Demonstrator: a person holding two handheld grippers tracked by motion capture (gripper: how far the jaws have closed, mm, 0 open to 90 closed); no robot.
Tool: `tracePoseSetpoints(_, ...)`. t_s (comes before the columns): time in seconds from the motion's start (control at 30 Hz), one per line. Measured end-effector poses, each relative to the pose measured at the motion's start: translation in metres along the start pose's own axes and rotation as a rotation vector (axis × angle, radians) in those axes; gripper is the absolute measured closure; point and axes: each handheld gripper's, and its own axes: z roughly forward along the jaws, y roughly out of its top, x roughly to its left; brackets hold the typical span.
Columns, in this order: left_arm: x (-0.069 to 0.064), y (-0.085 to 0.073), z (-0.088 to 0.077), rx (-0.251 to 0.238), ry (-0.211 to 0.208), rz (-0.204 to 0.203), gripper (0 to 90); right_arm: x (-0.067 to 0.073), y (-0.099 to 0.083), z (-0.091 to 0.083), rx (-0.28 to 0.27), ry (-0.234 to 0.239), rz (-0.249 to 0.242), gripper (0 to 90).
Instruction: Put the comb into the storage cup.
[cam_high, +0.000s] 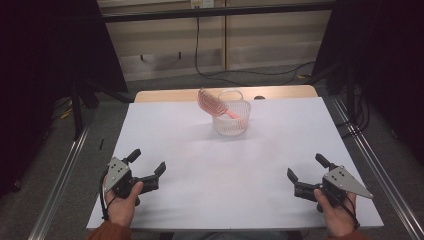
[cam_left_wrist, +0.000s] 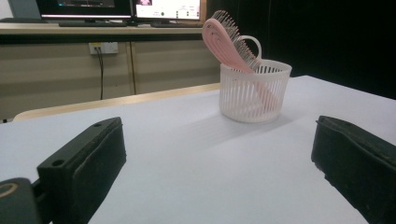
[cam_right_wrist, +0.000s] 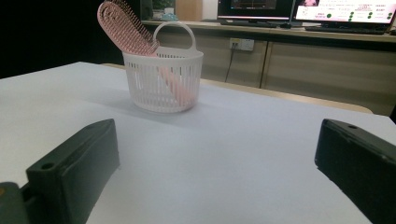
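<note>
Brush: pink, bristled head up, standing tilted in the basket, handle down inside it, head leaning out over the rim toward the table's left; in the left gripper view the brush leans left with bristles facing right, in the right gripper view the brush leans left likewise. Basket: white, slatted, round, with a hoop handle at its far rim, upright on the far middle of the table; seen also in the left gripper view and the right gripper view. Table: white top, wooden strip along the far edge. Left gripper: held in the left hand at the near left of the table, jaws wide apart, nothing between them, well apart from the basket. Right gripper: held in the right hand at the near right, jaws wide apart, nothing between them, well apart from the basket. Beyond the table: a wooden counter with monitors and a wall socket
</note>
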Motion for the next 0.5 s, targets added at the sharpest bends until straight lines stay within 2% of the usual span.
tracePoseSetpoints(0.17,0.001,-0.005,-0.011,0.020,0.007,-0.003,3.1,0.000,0.000,0.000,-0.002,0.002,-0.001,0.0)
tracePoseSetpoints(0.2,0.002,-0.006,-0.012,0.024,0.015,-0.020,3.1,0.000,0.000,0.000,-0.003,0.004,0.003,0.0)
tracePoseSetpoints(0.23,0.002,-0.007,-0.013,0.028,0.035,-0.017,3.0,0.000,0.000,0.001,-0.002,0.003,0.002,0.0)
tracePoseSetpoints(0.33,0.002,-0.008,-0.016,0.022,0.045,-0.019,3.0,0.000,-0.001,0.000,-0.002,0.002,0.002,0.0)
tracePoseSetpoints(0.37,0.002,-0.008,-0.017,0.022,0.034,-0.033,3.0,0.000,0.000,0.000,-0.001,0.003,0.001,0.0)
tracePoseSetpoints(0.47,0.003,-0.011,-0.015,0.049,0.027,-0.008,3.0,0.000,-0.001,0.001,-0.002,0.011,-0.002,0.0)
tracePoseSetpoints(0.5,0.003,-0.010,-0.013,0.041,0.017,-0.020,3.0,0.000,-0.001,0.001,-0.002,0.014,-0.002,0.0)
